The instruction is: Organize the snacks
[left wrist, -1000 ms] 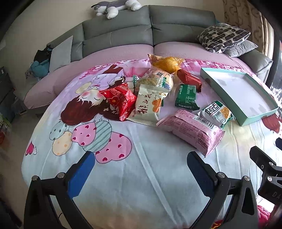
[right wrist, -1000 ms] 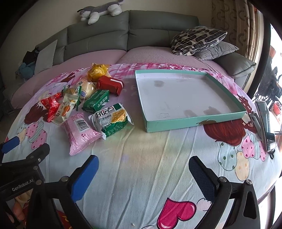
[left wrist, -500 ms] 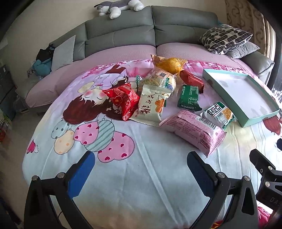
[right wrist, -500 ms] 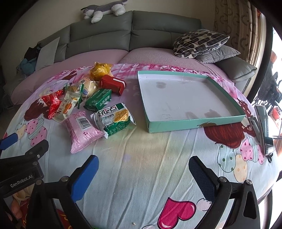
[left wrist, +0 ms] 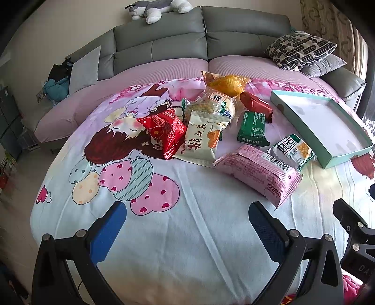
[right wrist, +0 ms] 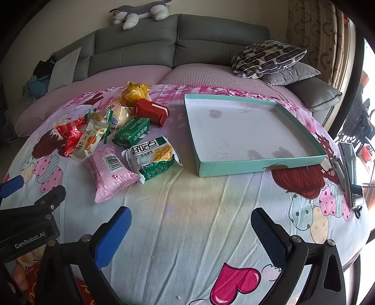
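Note:
Several snack packets lie in a heap on a cartoon-print cloth: a pink packet point(left wrist: 257, 172) point(right wrist: 110, 173), a green-white cracker packet point(left wrist: 293, 150) point(right wrist: 153, 158), a green box-like packet point(left wrist: 253, 127) point(right wrist: 132, 132), a cream packet point(left wrist: 202, 138), a red packet point(left wrist: 164, 130), a dark red packet point(right wrist: 151, 111) and a yellow one point(right wrist: 134, 92). An empty teal shallow box point(right wrist: 257, 164) point(left wrist: 337, 157) lies to their right. My left gripper point(left wrist: 187, 225) is open and empty, short of the heap. My right gripper point(right wrist: 191, 228) is open and empty, short of the box.
A grey sofa point(right wrist: 178, 47) with patterned cushions point(right wrist: 267, 57) and a plush toy point(right wrist: 138, 13) curves behind the table. A remote control point(right wrist: 350, 173) lies at the table's right edge. The left gripper's body point(right wrist: 30, 220) shows at left in the right wrist view.
Both grippers have drifted slightly forward and up; the snacks and the box look a little nearer. Nothing on the table has moved. Both stay open.

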Tool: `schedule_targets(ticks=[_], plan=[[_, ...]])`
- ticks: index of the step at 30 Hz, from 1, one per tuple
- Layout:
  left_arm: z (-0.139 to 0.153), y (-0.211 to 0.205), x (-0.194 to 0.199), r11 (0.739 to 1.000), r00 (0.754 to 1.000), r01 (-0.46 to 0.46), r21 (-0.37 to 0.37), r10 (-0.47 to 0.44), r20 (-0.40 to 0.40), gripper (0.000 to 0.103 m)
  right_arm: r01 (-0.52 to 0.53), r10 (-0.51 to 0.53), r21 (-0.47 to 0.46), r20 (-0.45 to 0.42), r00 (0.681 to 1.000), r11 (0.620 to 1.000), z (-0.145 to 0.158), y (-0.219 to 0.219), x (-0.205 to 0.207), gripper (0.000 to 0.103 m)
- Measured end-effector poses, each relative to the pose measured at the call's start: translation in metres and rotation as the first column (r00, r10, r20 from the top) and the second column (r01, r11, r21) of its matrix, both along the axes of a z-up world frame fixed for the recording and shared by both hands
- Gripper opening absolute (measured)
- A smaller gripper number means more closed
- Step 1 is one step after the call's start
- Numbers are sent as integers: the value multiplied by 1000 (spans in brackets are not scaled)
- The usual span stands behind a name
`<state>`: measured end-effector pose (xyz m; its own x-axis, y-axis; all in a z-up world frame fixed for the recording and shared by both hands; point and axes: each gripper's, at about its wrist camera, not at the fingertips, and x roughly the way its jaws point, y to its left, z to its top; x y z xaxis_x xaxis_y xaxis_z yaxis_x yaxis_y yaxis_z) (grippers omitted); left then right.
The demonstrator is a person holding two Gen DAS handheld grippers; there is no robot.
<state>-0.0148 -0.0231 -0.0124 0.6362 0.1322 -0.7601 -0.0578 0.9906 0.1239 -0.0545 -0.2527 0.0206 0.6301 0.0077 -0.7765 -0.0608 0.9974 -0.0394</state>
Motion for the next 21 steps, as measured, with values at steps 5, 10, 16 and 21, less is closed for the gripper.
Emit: schedule_targets(ticks=[5, 10, 16, 21], plan=[[0, 1, 0, 1000, 1000, -2, 0, 2, -2, 103, 2, -2, 1, -2, 1000, 1000, -1, 0, 0, 103], [0, 1, 0, 1000, 1000, -2, 1, 2, -2, 103, 2, -2, 1, -2, 1000, 1000, -1, 0, 0, 103], [-1, 1, 0, 1000, 1000, -1, -1, 1, -4, 103, 5, -5, 5, -3, 1000, 1000, -1, -1, 0, 103], [-2, 1, 0, 1000, 1000, -4, 4, 4, -13, 103, 1, -1, 15, -3, 1000, 1000, 0, -2, 0, 103]])
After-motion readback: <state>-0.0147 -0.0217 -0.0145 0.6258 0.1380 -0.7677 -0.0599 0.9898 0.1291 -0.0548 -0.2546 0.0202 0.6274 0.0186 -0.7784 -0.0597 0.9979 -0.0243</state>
